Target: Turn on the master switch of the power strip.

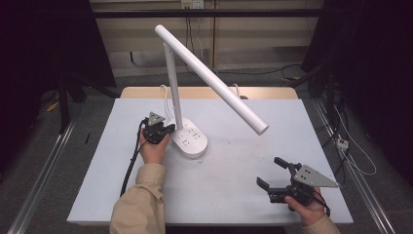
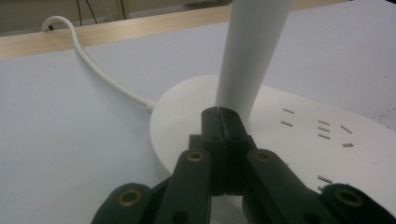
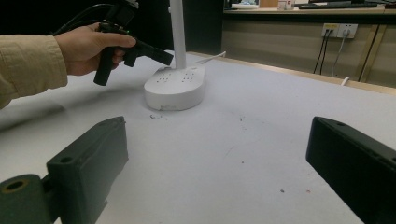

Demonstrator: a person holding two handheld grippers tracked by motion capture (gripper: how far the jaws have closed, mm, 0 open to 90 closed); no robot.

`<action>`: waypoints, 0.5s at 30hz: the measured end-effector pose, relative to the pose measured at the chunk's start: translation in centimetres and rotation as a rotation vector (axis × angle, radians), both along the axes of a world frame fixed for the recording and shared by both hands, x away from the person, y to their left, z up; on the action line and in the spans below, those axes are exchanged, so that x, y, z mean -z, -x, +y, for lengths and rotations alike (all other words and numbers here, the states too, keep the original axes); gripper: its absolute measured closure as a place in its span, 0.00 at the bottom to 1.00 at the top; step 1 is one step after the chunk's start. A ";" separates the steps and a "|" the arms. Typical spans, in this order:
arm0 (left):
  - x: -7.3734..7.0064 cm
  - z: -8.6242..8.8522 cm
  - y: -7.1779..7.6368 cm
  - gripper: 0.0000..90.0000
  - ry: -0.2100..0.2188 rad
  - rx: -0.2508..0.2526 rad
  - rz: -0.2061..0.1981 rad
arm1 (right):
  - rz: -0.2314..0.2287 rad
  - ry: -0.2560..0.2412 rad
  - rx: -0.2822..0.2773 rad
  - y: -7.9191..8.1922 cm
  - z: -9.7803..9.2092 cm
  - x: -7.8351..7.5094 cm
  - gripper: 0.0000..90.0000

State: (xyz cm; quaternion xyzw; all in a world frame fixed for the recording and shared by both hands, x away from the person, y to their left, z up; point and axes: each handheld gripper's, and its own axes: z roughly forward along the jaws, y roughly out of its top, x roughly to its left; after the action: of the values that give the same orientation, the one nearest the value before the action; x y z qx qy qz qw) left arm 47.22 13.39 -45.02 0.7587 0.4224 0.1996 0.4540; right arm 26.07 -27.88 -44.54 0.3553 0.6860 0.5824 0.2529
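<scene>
My right claw (image 1: 269, 171) sits at the near right of the table (image 1: 234, 195), held low in my right hand (image 1: 307, 207), its jaws spread wide with nothing between them. In the right gripper view the two black jaws stand well apart over bare, lightly speckled table surface.

Farther in and to the left, my left hand (image 1: 153, 148) holds the left claw (image 1: 170, 129) against the lamp (image 1: 195, 73). Its jaws are pressed together with no gap and nothing caught between them; in the left gripper view the closed tips rest over the lamp's base (image 2: 299, 140), right at the foot of the post (image 2: 252, 51). I cannot tell whether the tips actually touch the base.

The lamp stands left of the table's middle. It is all white: a flat oval base with rounded edges, its top marked with small slots arranged like socket openings, and a round upright post rising from the far-left part of that base. From the top of the post a long tube-shaped head (image 1: 214, 78) slants down to the right, ending in the air above the middle of the table. A white cord (image 2: 93, 65) leaves the base on its far side and curves off over the table's far wooden edge (image 1: 209, 92).
</scene>
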 end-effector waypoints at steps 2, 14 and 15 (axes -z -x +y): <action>0.0 0.0 0.0 1.00 0.000 -0.002 0.001 | -0.001 0.001 -0.001 0.0 0.0 0.0 0.06; 0.3 0.1 0.0 1.00 0.006 -0.009 0.003 | -0.002 0.003 -0.002 0.0 0.0 0.0 0.06; 0.3 0.1 0.0 1.00 0.004 -0.006 0.003 | 0.001 -0.002 0.000 0.0 0.0 0.0 0.06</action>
State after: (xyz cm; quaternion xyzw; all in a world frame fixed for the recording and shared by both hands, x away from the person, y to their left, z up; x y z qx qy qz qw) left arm 47.27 13.47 -45.28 0.7567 0.4259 0.1990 0.4544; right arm 26.06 -27.87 -44.53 0.3556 0.6856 0.5830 0.2523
